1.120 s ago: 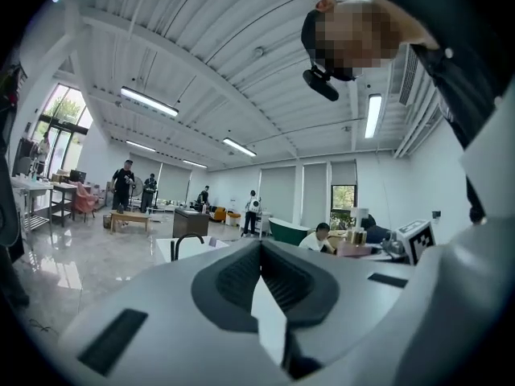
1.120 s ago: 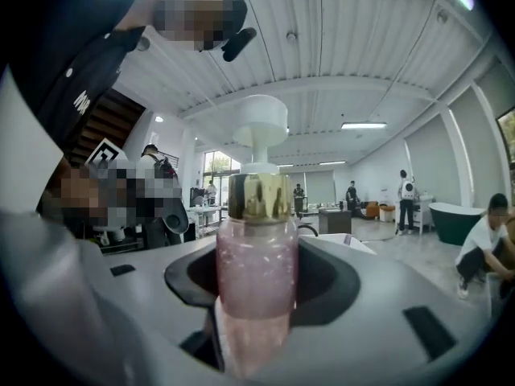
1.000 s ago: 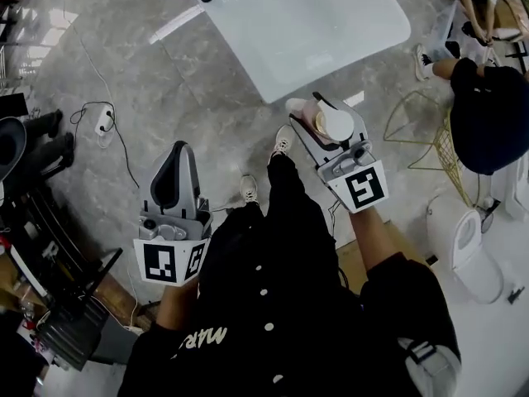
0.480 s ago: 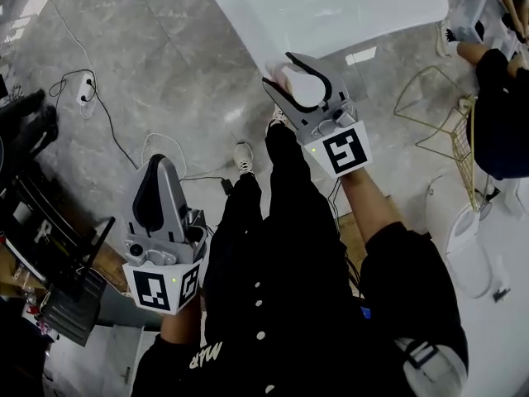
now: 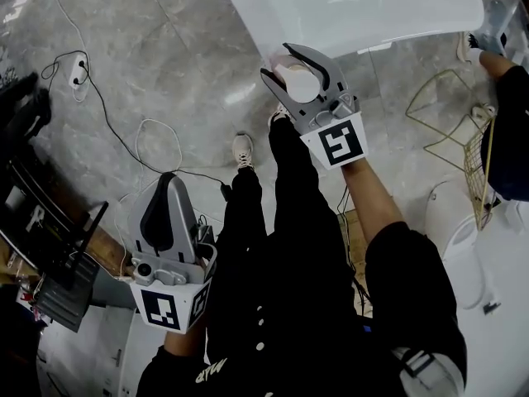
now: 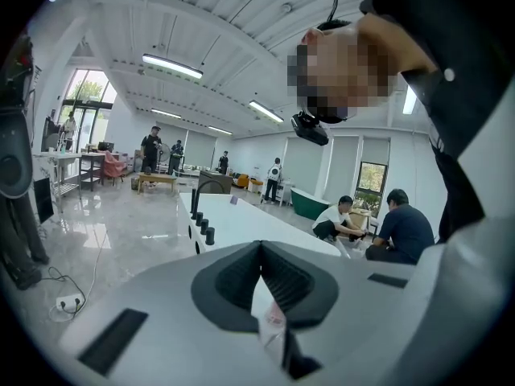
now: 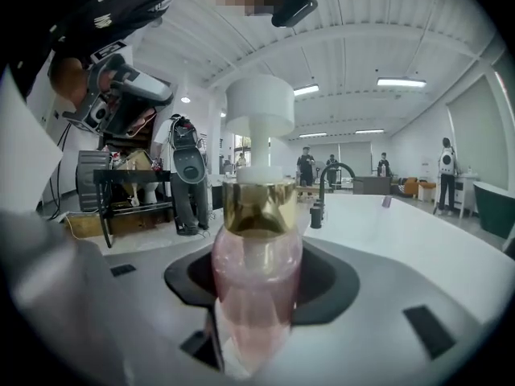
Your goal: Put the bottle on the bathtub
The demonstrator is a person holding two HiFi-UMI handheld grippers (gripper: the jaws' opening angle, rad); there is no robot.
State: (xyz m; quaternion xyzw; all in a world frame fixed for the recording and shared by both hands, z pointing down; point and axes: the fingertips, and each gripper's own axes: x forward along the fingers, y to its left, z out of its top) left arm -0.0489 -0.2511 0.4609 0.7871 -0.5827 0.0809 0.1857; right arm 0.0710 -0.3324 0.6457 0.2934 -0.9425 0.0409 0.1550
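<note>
The bottle (image 7: 256, 272) is pink and see-through, with a gold collar and a white pump cap. It stands upright between the jaws of my right gripper (image 7: 257, 328), which is shut on it. In the head view the bottle (image 5: 299, 83) shows its white cap, and the right gripper (image 5: 285, 66) is just short of the near edge of the white bathtub (image 5: 355, 7). The bathtub (image 7: 386, 223) and its black faucet (image 7: 322, 193) lie ahead. My left gripper (image 5: 168, 180) is low at the left, shut and empty. Its own view shows the bathtub (image 6: 233, 223) beyond the closed jaws.
Cables and a power strip (image 5: 78, 77) lie on the grey marble floor at the left. A black cart (image 5: 50, 246) stands at the far left. A gold wire chair (image 5: 446, 114) is at the right. Two people (image 6: 378, 227) crouch beyond the tub.
The right gripper has carried the bottle forward, closer to the bathtub's edge. The left gripper has dropped back towards the body. The tub has shifted towards the top right of the view.
</note>
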